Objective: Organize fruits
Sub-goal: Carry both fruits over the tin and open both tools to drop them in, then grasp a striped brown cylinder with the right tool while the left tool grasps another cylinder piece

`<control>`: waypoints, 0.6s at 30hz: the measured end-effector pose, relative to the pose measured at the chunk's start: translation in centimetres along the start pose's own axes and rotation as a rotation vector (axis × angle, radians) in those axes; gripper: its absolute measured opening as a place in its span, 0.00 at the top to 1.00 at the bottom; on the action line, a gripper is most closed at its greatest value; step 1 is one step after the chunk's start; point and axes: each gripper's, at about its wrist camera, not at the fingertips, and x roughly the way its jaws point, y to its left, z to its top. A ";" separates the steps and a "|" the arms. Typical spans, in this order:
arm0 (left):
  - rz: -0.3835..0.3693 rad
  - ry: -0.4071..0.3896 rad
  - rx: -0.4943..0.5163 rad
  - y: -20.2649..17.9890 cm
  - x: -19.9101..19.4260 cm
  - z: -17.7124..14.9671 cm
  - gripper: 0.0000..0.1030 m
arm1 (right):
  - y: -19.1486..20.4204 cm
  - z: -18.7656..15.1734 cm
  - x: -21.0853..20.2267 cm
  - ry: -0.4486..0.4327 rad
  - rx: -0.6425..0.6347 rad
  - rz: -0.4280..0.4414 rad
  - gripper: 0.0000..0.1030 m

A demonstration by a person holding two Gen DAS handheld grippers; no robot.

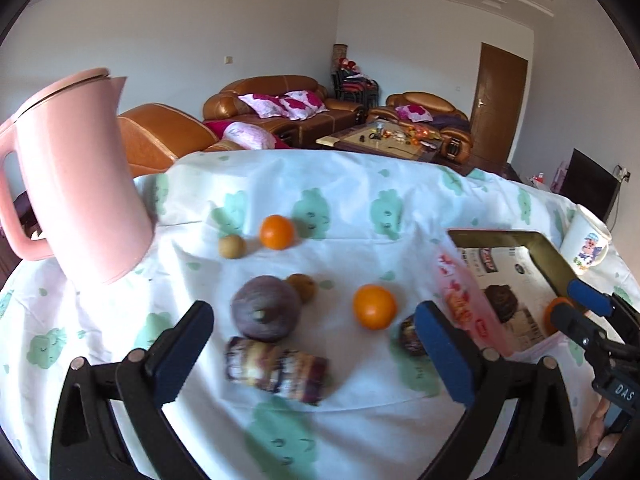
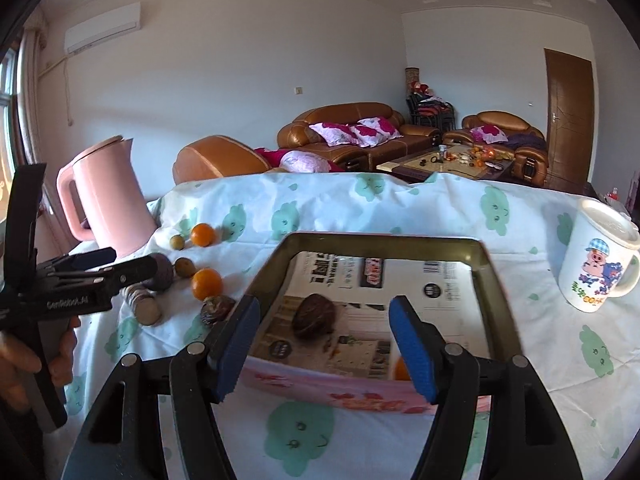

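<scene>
Hovering wide and empty, left claw [image 1: 316, 344] hangs over loose fruit on the counter [image 1: 360, 208]: purple fruit [image 1: 266, 308], orange [image 1: 374, 306]. Right claw [image 2: 324, 344], also wide, empty, faces the tray [image 2: 384, 242].

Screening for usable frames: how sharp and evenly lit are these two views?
Left wrist view: motion-smeared, the striped cut piece and purple fruit soft, pink jug washed out by sun. Right wrist view: tray crisper, near edge blurred; fisheye bends both.
</scene>
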 end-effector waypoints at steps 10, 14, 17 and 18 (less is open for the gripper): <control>0.106 0.056 -0.158 10.2 0.4 -1.0 0.01 | 10.0 -0.2 4.9 0.155 -0.111 0.259 0.33; 0.106 0.053 -0.194 11.8 0.2 -1.2 0.00 | 13.6 -0.1 7.4 0.216 -0.212 0.307 0.33; 0.103 0.056 -0.193 12.0 0.2 -1.2 0.00 | 15.6 0.0 8.9 0.250 -0.250 0.348 0.33; 0.103 0.055 -0.188 11.9 0.2 -1.1 0.00 | 16.1 0.1 9.5 0.262 -0.259 0.354 0.33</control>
